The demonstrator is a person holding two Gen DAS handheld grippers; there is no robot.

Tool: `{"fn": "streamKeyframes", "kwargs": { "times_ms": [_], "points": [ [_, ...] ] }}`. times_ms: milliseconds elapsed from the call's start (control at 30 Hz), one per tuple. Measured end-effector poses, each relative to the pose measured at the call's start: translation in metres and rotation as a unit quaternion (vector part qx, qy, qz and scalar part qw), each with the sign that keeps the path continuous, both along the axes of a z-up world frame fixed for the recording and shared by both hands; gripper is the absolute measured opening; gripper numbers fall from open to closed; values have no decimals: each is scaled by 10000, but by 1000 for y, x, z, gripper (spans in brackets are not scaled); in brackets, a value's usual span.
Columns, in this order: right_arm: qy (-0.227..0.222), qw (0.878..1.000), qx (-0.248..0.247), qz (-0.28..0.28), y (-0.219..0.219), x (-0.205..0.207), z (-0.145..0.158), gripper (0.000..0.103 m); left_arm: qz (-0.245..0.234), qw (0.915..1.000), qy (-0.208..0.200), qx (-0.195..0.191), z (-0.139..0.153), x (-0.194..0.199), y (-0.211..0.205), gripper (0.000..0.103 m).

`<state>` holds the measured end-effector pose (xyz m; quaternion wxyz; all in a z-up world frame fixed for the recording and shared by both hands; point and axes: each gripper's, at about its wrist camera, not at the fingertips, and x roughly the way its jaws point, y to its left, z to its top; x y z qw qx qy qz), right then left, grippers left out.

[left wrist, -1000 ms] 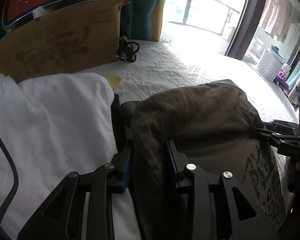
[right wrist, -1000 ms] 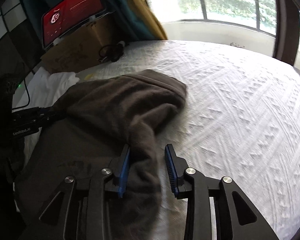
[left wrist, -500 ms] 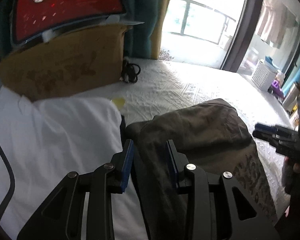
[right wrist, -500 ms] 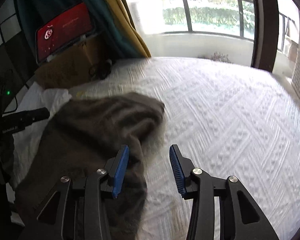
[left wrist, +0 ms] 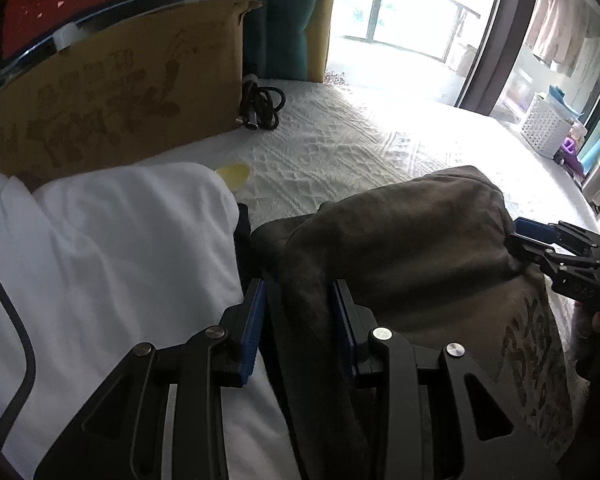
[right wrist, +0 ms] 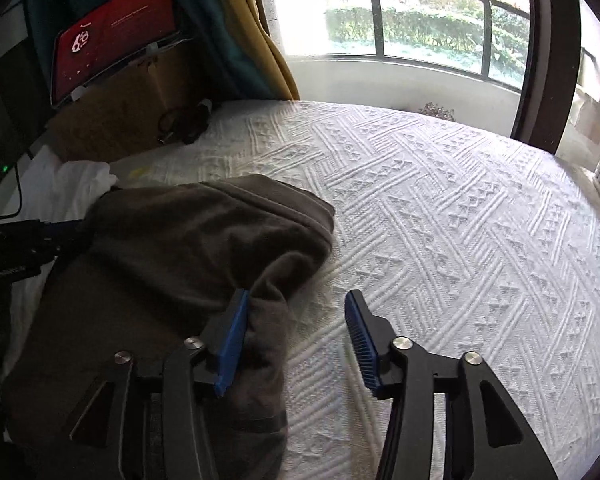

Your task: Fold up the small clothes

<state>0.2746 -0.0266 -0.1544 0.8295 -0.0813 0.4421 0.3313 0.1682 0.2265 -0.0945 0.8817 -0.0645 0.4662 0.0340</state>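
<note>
Brown garment (right wrist: 188, 248) lies bunched on the white quilted bedspread (right wrist: 460, 220), folded-over top edge facing the window, printed panel hanging toward the near bed edge. Left gripper (left wrist: 298, 312): jaws narrow, blue pads clamped on a thick fold at the garment's left side. Right gripper (right wrist: 294, 324): jaws have just been opening, now wide; garment's right edge brushes the left pad, right pad over bare bedspread, nothing pinched. White cloth (left wrist: 100, 260) butts the garment's left side, cardboard box (left wrist: 112, 92) and coiled cable (left wrist: 260, 108) behind it. Bedspread right of the garment is open out to the window.
</note>
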Motion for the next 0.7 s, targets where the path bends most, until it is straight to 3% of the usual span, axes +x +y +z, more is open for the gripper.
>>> {"fn": "streamKeyframes", "kwargs": {
  "times_ms": [233, 400, 700],
  "points": [
    [-132, 9997, -160, -100, -5, -6, 2, 53, 50, 9999, -70, -76, 9, -14, 1, 33],
    [-327, 9990, -274, -139, -9, -19, 12, 53, -218, 9994, -215, -175, 21, -36, -17, 33],
    [-441, 9984, -334, -96, -19, -47, 18, 53, -327, 9991, -107, -256, 5, -61, -38, 33]
  ]
}}
